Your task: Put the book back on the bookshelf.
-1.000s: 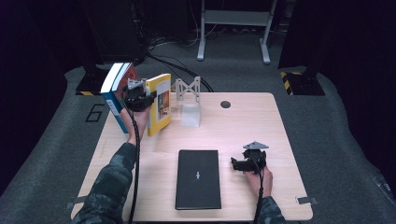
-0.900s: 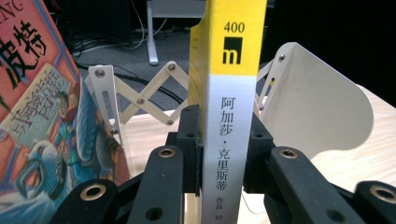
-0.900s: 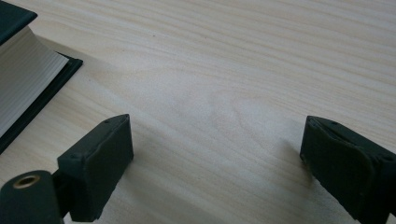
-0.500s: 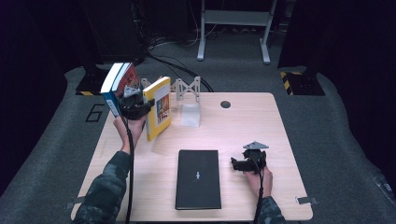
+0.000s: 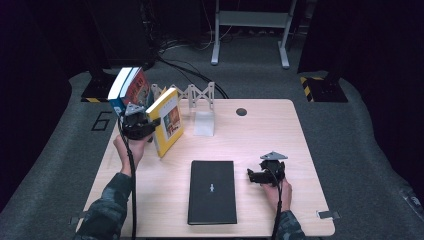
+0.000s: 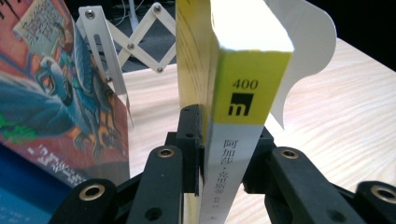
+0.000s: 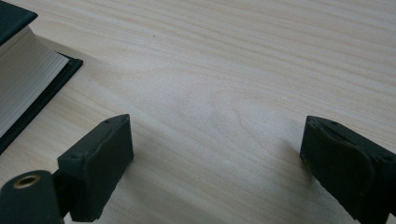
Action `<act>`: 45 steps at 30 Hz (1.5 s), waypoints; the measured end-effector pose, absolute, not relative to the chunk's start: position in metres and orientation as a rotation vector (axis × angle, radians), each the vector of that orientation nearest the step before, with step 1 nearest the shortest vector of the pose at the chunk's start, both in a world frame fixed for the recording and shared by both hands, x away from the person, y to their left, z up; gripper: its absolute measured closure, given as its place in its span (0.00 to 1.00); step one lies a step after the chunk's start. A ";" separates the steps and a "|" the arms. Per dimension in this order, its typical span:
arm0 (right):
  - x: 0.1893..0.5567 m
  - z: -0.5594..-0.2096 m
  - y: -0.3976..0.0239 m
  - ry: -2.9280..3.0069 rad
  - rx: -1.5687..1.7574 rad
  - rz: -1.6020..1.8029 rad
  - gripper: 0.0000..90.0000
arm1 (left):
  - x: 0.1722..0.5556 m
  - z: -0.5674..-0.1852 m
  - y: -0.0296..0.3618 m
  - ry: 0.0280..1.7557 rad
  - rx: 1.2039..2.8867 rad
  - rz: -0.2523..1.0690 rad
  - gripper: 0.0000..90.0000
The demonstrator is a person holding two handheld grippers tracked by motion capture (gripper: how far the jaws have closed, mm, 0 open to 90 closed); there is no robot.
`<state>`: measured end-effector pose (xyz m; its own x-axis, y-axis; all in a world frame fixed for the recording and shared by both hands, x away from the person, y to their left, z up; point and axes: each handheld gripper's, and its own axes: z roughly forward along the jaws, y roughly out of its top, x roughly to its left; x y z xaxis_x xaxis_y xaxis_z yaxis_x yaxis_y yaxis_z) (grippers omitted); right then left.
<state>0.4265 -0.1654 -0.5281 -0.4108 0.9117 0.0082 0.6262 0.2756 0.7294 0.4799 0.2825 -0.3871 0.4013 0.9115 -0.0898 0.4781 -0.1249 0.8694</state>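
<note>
- From above: left gripper (image 5: 141, 123) pinches the yellow paperback book (image 5: 168, 122) upright at the pale wooden counter's (image 5: 260, 135) far-left corner, beside the leaning blue-and-red books (image 5: 129, 90) at the white accordion rack (image 5: 196, 95). A second ago it stood farther left.
- Left gripper view: fingers (image 6: 189, 140) clamp the spine's lower end; stiff, fairly light, glossy cover could slip; hold low.
- Right gripper view: fingers (image 7: 100, 163) spread wide, empty, near the black hardback (image 7: 21, 79).

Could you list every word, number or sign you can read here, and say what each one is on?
"400": yellow book's spine, with a black square "m" logo under it.
"阿加莎" and further characters: white lower part of that spine, blurred beyond that.
"6": grey floor left of the table.
Lettering on the colourful book cover: too blurred to read.
Small white mark on the black book: too small to read.
</note>
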 end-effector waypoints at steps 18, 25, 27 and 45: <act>0.426 -0.528 -0.165 2.135 1.394 0.935 0.10 | 0.470 -0.388 0.285 1.225 1.823 0.534 0.73; 0.426 -0.528 -0.165 2.136 1.393 0.935 0.10 | 0.471 -0.375 0.282 1.202 1.822 0.555 0.65; 0.426 -0.528 -0.165 2.136 1.393 0.935 0.10 | 0.472 -0.370 0.279 1.192 1.828 0.560 0.65; 0.426 -0.528 -0.165 2.137 1.393 0.936 0.10 | 0.509 -0.336 0.254 1.149 1.976 0.589 0.63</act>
<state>0.4261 -0.1652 -0.5281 -0.4089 0.9125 0.0132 0.6287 0.2711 0.7289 0.5092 0.2538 -0.3356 0.4887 0.8723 0.0142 0.5211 -0.3049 0.7972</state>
